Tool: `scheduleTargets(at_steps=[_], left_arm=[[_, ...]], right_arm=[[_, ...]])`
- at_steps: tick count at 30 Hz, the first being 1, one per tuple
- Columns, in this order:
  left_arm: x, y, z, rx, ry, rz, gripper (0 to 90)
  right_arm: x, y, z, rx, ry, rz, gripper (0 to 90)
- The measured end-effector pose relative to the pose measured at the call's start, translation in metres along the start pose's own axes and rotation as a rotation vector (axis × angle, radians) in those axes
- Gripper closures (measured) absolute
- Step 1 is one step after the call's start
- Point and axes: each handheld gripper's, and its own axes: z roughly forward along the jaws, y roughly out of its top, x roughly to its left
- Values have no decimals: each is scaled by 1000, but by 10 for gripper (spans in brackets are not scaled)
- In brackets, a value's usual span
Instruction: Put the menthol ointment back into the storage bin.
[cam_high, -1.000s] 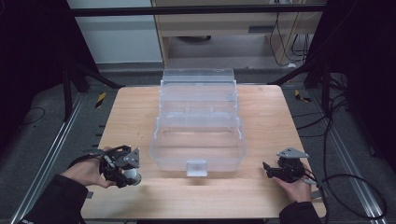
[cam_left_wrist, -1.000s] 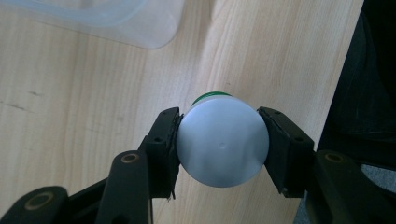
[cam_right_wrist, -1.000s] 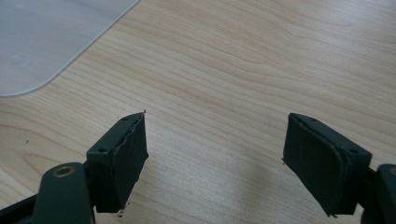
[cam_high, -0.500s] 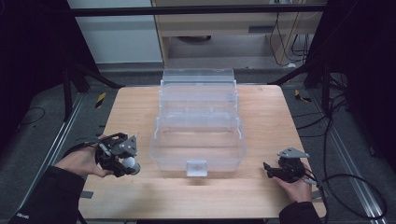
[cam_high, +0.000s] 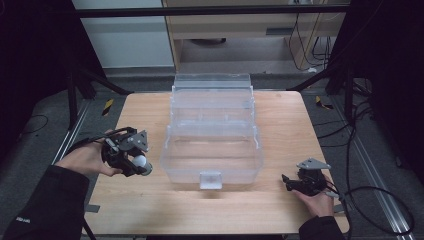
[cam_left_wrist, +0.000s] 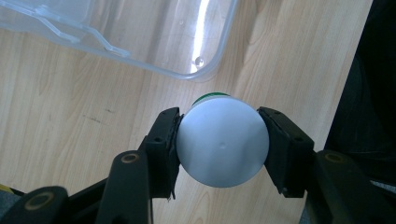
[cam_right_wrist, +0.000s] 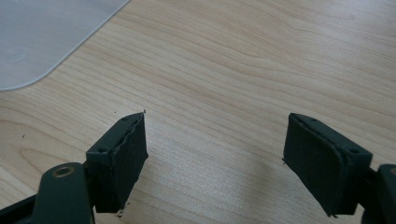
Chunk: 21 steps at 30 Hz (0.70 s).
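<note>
A white round-ended object (cam_left_wrist: 222, 144) with a thin green edge showing behind it is sitting squeezed between the two black jaws of the left gripper (cam_left_wrist: 219, 140), both pads pressing its sides. In the high view the same white object (cam_high: 140, 161) is showing at the front of the left gripper (cam_high: 134, 162), over the wooden table (cam_high: 150, 210) at about 8 o'clock from the table's middle and just beside the near left corner of the clear plastic box (cam_high: 214, 150). I cannot tell whether the object is touching the tabletop. The person's left hand (cam_high: 87, 160) is wrapping around the gripper body from the 9 o'clock side, with a dark sleeve (cam_high: 45, 207) trailing toward 7 o'clock.

In the left gripper view, a rounded corner of the clear plastic box (cam_left_wrist: 140, 32) is lying at 12 o'clock beyond the object, apart from it, with bare wood between.

The clear box is standing in the middle of the table, its stepped tiers rising toward 12 o'clock and a small latch at its near wall.

The right gripper (cam_high: 292, 182) is resting at about 4 o'clock, near the table's edge, held by the right hand (cam_high: 316, 200). In the right gripper view its jaws are standing wide apart with nothing between them (cam_right_wrist: 215, 158), only wood grain, and a corner of the box (cam_right_wrist: 42, 37) is showing at 10 o'clock.
</note>
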Motion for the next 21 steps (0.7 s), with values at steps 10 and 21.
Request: scheduleTargets(at_steps=[10,21], left_arm=[[13,14,1,10,-13,-5,502],[23,32,8,6,-31,4,502]], right_arm=[[0,0,1,4,6,-3,216],[0,-1,2,6,6,-8,217]])
